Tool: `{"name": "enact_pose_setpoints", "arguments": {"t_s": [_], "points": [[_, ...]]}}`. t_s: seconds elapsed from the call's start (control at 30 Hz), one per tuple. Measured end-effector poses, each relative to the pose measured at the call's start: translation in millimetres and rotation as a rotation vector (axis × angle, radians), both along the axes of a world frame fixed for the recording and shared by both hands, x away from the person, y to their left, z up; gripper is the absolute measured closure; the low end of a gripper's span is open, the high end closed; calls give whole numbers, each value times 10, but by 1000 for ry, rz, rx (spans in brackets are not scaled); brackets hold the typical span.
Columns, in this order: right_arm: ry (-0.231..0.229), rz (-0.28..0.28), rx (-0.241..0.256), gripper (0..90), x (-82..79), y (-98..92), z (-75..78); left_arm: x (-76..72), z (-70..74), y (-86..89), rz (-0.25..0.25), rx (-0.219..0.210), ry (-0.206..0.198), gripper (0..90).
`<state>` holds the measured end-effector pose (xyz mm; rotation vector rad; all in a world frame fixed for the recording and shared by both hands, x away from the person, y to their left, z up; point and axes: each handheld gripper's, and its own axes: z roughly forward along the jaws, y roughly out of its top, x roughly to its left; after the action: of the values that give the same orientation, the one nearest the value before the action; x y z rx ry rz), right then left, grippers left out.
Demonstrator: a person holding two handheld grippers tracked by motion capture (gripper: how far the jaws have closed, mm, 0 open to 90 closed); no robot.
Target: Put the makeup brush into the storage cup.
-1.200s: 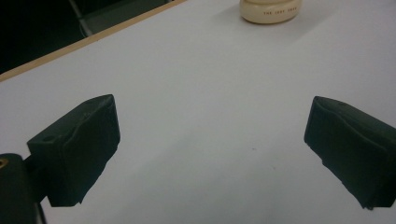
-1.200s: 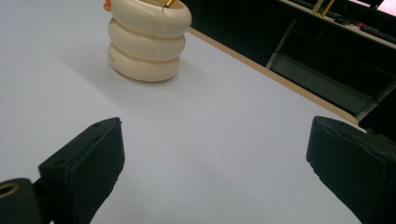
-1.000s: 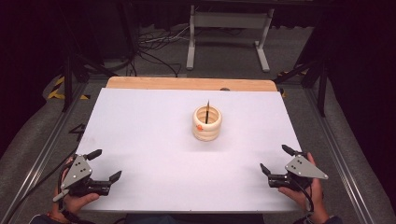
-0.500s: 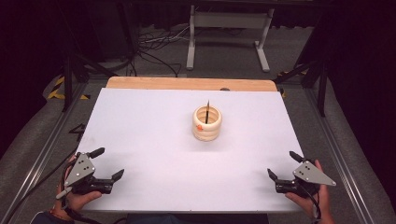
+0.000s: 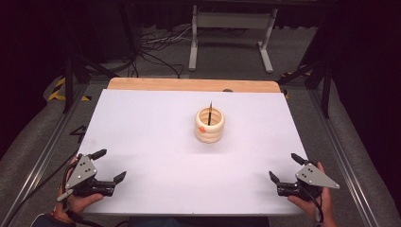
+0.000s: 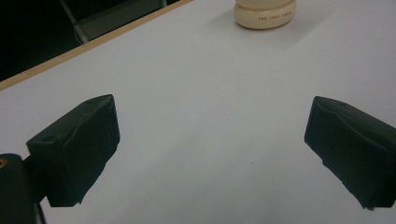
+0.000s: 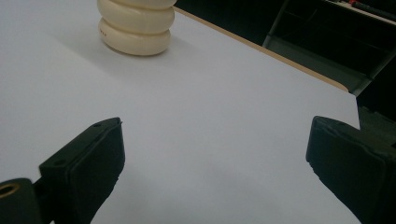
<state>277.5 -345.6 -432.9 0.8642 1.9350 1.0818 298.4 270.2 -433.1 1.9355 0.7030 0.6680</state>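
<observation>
A cream ribbed holder [image 5: 209,125] of stacked rings stands near the middle of the white table [image 5: 156,132], with a thin dark stick [image 5: 209,111] upright in it. Its base shows at the top of the left gripper view [image 6: 265,14] and of the right gripper view [image 7: 136,29]. My left gripper [image 5: 109,165] rests open at the front left corner, nothing between its jaws. My right gripper [image 5: 285,168] is open at the front right edge, also holding nothing. Both are far from the holder.
A wooden board edge [image 5: 189,84] runs along the table's far side. Beyond it are a white metal stand [image 5: 230,21] and cables [image 5: 156,42] on the floor. Metal rails [image 5: 42,156] flank the table.
My right gripper has drawn back toward the front edge and slightly right. My left gripper has slipped a little nearer the front edge. Both stay open.
</observation>
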Motion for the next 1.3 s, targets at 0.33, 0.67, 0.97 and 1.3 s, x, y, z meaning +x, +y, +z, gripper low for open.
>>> {"name": "enact_pose_setpoints", "arguments": {"t_s": [0.33, 0.67, 0.97, 1.3], "points": [[-7, -1, -27, 45, -11, 15, 4, 4, -9, 2, 2, 10, 2, 40], [-9, -14, -6, 49, -6, -18, 8, 12, -8, 20, 22, 8, 3, 39], [-15, -13, -3, 49, -11, -14, 21, 19, -13, 17, 23, 4, 7, 39], [-8, -9, 4, 53, -15, -15, 17, 21, -7, 41, 29, -4, 7, 39]]}}
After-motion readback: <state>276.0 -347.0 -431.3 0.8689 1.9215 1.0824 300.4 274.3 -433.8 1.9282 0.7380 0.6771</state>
